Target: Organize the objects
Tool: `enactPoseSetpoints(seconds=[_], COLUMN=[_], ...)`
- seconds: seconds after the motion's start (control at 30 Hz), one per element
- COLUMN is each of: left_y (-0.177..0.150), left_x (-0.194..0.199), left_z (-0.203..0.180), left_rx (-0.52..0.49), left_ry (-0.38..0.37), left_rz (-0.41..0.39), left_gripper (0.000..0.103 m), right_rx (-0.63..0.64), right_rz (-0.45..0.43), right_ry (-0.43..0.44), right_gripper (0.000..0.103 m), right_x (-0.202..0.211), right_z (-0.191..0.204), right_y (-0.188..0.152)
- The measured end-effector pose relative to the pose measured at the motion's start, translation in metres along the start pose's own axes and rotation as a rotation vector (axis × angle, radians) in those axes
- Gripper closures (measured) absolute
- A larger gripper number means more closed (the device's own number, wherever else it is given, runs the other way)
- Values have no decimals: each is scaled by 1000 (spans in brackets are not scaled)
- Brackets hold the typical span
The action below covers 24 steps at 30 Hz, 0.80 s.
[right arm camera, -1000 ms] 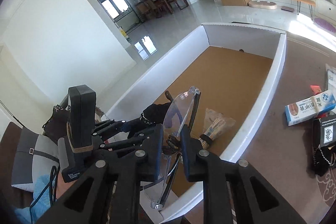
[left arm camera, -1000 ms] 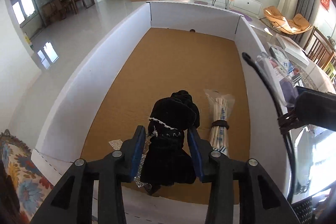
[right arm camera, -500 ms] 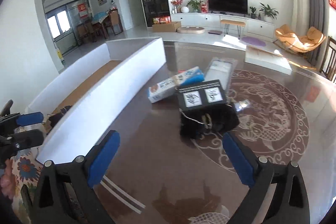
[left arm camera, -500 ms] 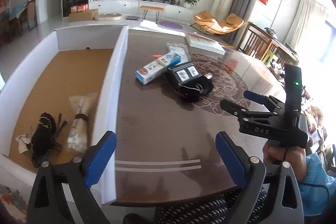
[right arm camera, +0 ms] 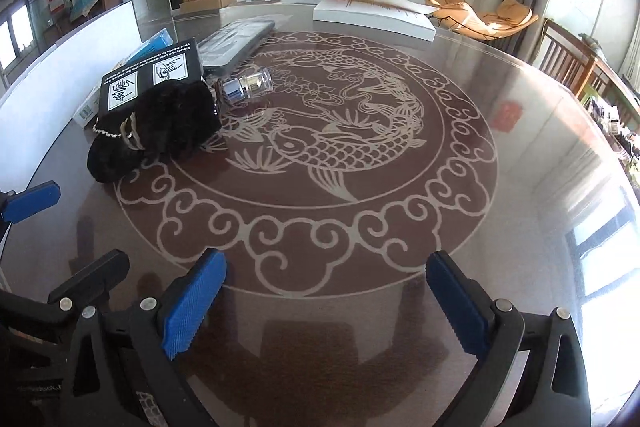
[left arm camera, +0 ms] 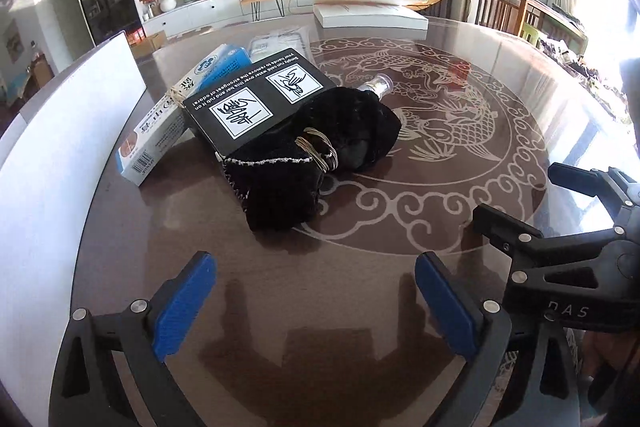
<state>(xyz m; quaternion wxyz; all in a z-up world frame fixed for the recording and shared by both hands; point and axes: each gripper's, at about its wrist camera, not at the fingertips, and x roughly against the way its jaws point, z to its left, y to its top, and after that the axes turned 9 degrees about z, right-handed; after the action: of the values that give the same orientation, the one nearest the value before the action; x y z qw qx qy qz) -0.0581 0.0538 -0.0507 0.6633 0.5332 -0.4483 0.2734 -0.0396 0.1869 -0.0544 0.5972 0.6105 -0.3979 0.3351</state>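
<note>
Both grippers have left the white-walled bin, their jaws just having opened off the black pouch and glasses dropped there, and now hang over the table. Left wrist view: the left gripper (left arm camera: 314,301) gapes wide and empty above the round table (left arm camera: 400,235); ahead lie one black velvet pouch (left arm camera: 316,151), one black box (left arm camera: 256,103), one blue-and-white carton (left arm camera: 172,123), touching in a heap beside the bin wall (left arm camera: 60,147). Right wrist view: the right gripper (right arm camera: 326,301) is likewise spread, holding nothing; one small glass bottle (right arm camera: 250,85) lies just beside the pouch.
</note>
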Motion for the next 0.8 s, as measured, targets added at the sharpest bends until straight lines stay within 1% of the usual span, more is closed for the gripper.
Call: enactPoseSetpoints(seconds=[0.03, 0.07, 0.13, 0.8], left_y=[4, 7, 7, 5], left_x=[-6, -10, -12, -12], left_z=[5, 8, 10, 9], left_rx=[22, 38, 46, 47], left_ry=[-17, -18, -10, -9], left_rz=[22, 34, 23, 16], left_gripper=[2, 0, 0, 0], right_rx=[-17, -35, -47, -46], right_rz=[10, 21, 21, 20], right_ry=[11, 35, 32, 30], right_gripper=[0, 0, 0, 0], right_x=[-5, -10, -13, -12], right_z=[-3, -5, -7, -5], right_y=[6, 12, 17, 16])
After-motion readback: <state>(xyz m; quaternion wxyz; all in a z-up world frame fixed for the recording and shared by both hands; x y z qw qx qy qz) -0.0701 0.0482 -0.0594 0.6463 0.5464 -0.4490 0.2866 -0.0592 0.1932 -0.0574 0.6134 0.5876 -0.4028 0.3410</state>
